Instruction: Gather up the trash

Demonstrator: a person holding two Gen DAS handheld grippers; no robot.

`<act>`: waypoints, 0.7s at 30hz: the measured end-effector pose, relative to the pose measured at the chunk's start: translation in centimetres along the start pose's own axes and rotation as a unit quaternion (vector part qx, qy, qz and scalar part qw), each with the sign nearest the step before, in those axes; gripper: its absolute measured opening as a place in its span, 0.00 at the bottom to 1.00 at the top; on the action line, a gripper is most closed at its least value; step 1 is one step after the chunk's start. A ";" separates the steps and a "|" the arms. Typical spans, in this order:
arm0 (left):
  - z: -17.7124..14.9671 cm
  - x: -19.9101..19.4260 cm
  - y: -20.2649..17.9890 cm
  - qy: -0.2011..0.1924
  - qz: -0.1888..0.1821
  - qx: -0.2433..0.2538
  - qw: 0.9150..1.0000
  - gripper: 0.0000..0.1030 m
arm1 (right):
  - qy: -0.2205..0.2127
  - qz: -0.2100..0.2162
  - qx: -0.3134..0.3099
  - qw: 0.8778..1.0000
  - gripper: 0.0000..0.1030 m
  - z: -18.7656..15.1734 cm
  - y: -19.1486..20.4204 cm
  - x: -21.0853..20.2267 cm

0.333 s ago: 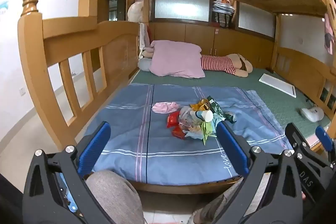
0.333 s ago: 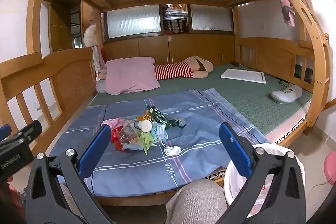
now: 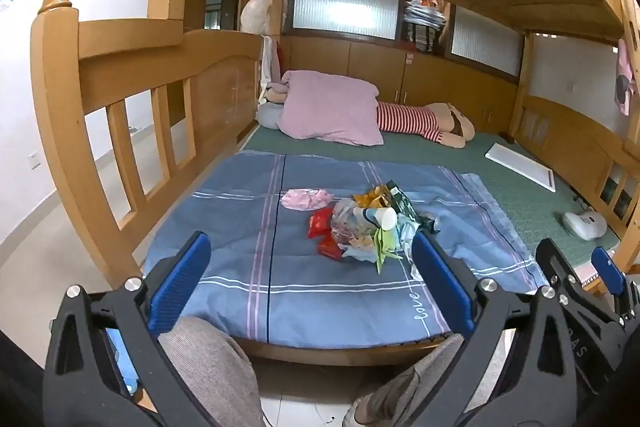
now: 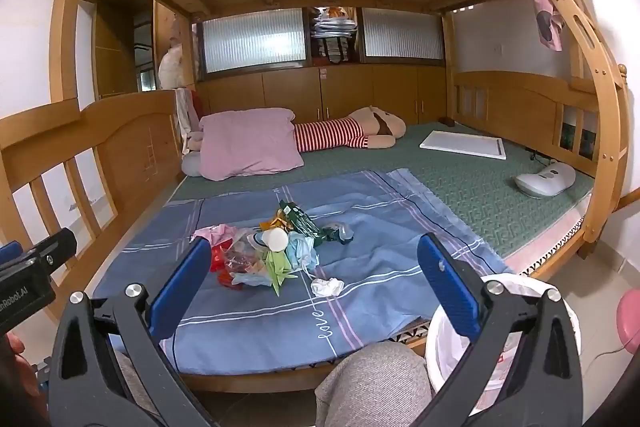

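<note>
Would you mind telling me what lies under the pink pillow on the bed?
A grey cushion pokes out beneath the pink pillow, and the striped plush doll runs behind it. The doll's far end is covered.

Both wrist views low, facing bed [image 3: 280, 267], sharing trash pile [image 4: 272, 251]

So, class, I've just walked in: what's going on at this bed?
A seated person holds a gripper in each hand, facing a pile of trash on the blue sheet of a bunk bed. The left gripper and right gripper are both open and empty, short of the pile. A crumpled tissue lies apart from the pile, nearer the person. A lined white bin stands on the floor by the right knee. Nothing has been picked up yet.
</note>
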State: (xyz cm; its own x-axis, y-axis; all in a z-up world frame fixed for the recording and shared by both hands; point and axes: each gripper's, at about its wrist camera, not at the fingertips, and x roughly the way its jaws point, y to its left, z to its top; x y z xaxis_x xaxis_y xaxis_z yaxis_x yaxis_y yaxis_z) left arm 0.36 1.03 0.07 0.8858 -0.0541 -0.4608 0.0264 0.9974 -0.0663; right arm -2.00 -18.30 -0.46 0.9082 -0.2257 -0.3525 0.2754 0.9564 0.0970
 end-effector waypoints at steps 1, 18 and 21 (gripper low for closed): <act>0.0 0.0 0.0 0.000 0.003 0.001 1.000 0.97 | 0.000 -0.003 0.000 1.000 0.97 0.0 0.1 0.0; -0.5 -0.1 -1.0 -0.004 0.011 0.022 1.000 0.97 | 0.001 -0.004 0.001 1.000 0.97 0.3 -0.3 -0.2; -0.6 -0.1 -0.9 -0.007 0.013 0.024 1.000 0.97 | 0.000 -0.005 0.001 1.000 0.97 0.1 -0.2 -0.2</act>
State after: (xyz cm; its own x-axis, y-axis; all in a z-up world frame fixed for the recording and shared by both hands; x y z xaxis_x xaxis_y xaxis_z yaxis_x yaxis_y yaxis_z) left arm -0.01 0.09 -0.37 0.8932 -0.0274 -0.4489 0.0245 0.9996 -0.0121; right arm -2.21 -18.47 -0.28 0.9056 -0.2351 -0.3531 0.2845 0.9540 0.0945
